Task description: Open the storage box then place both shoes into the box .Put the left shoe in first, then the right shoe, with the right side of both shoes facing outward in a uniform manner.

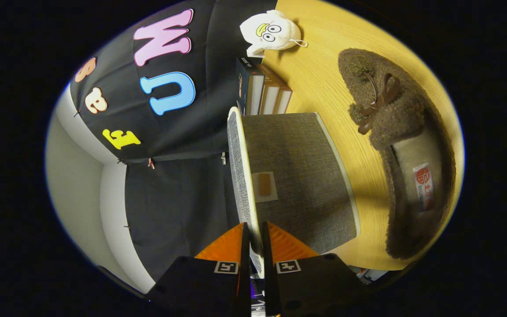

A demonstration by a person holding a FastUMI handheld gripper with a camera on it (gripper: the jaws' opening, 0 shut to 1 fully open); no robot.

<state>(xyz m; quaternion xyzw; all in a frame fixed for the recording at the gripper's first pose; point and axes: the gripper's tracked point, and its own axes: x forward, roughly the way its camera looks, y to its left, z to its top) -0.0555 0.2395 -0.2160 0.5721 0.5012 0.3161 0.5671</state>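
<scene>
While its two fingers pinch the near edge of the storage box lid (247,176), the claw (255,233) is nearly closed on that thin panel, apparently lifting it. The grey fabric box (299,176) sits just ahead on the desk (324,83); a brown shoe (394,145) lies to its right, not yet packed. Beyond stand books (266,92) and a plush toy (271,31). Opening looks underway; both shoes remain to be placed.

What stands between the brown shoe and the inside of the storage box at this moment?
The lid does. The tongs are shut on its thin edge, one finger on each side, and it stands beside the grey box. The brown shoe lies on the wooden table beyond the box, untouched.
</scene>
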